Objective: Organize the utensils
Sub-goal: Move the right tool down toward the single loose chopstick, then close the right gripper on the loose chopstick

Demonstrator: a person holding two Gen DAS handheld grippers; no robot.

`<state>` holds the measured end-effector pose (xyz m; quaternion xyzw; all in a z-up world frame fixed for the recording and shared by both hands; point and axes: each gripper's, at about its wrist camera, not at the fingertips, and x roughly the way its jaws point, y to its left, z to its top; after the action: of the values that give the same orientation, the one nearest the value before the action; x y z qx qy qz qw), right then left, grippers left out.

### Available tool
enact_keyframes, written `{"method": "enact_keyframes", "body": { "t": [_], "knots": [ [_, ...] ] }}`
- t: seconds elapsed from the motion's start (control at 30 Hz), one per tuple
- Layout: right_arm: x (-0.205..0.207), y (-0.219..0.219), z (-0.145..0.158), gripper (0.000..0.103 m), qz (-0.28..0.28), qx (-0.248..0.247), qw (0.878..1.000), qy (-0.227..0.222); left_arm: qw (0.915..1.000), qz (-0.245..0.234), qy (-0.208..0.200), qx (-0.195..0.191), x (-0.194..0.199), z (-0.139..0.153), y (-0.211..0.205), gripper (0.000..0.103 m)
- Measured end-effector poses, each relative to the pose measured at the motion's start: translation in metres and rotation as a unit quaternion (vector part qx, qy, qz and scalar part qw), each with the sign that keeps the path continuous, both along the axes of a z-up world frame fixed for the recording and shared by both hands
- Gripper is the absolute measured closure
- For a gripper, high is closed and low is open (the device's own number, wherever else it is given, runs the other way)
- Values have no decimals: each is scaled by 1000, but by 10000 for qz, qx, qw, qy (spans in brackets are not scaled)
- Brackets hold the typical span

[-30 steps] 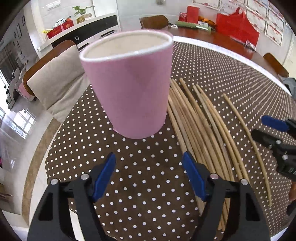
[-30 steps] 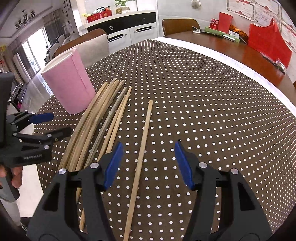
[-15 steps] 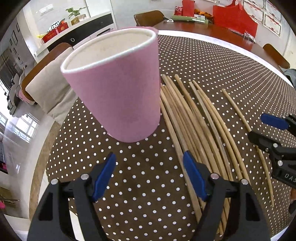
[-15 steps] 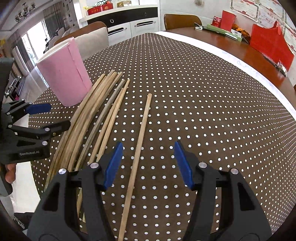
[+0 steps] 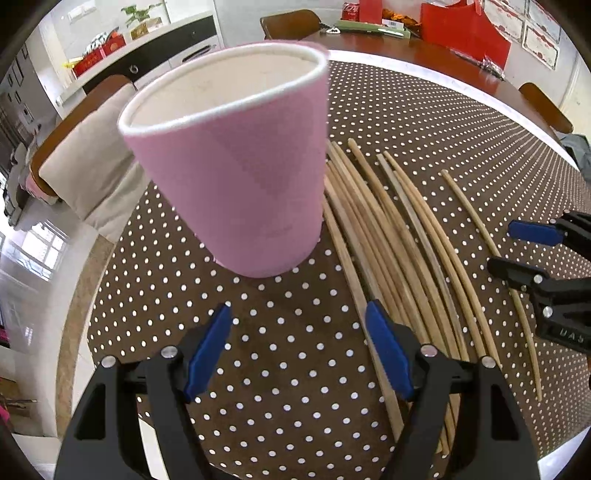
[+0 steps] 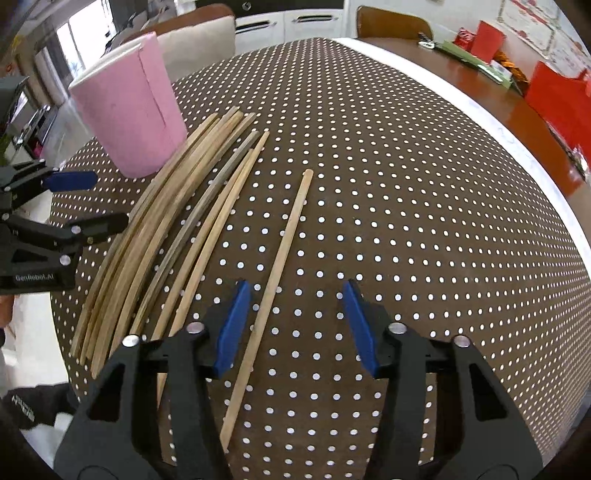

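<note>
A pink cup (image 5: 236, 173) with a white rim stands upright on the brown polka-dot tablecloth (image 5: 280, 362); it also shows in the right wrist view (image 6: 129, 110). Several wooden chopsticks (image 5: 388, 236) lie in a loose bundle beside the cup, also seen in the right wrist view (image 6: 177, 229). One single chopstick (image 6: 277, 273) lies apart, to the right of the bundle. My left gripper (image 5: 299, 343) is open and empty, just in front of the cup. My right gripper (image 6: 295, 325) is open and empty, low over the single chopstick, which runs between its jaws.
The table edge (image 5: 74, 332) is close on the left, with a cushioned chair (image 5: 88, 162) beyond it. Red bags and boxes (image 5: 461, 26) sit on the far wooden table part (image 6: 509, 110). A cabinet (image 6: 295, 22) stands behind.
My left gripper has moved closer to the cup and higher, so more of its inside shows. My right gripper has moved forward and down over the single chopstick.
</note>
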<state>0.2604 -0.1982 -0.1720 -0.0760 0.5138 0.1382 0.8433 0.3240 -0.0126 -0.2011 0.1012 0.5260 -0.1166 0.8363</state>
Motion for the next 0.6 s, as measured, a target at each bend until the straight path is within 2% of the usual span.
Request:
{"method": "enact_keyframes", "body": {
  "t": [0.23, 0.4, 0.53, 0.6],
  "knots": [
    [14, 0, 1, 57, 165, -108, 9996, 222, 9987, 57, 396, -304, 20, -3, 12, 29],
    [32, 5, 3, 67, 305, -208, 9980, 512, 9986, 40, 507, 129, 31, -4, -3, 29],
    [45, 10, 4, 71, 430, -366, 9951, 810, 9972, 116, 736, 41, 43, -4, 0, 29],
    [53, 12, 5, 79, 469, -397, 9934, 971, 9972, 158, 725, 58, 43, -2, -3, 29]
  ]
}}
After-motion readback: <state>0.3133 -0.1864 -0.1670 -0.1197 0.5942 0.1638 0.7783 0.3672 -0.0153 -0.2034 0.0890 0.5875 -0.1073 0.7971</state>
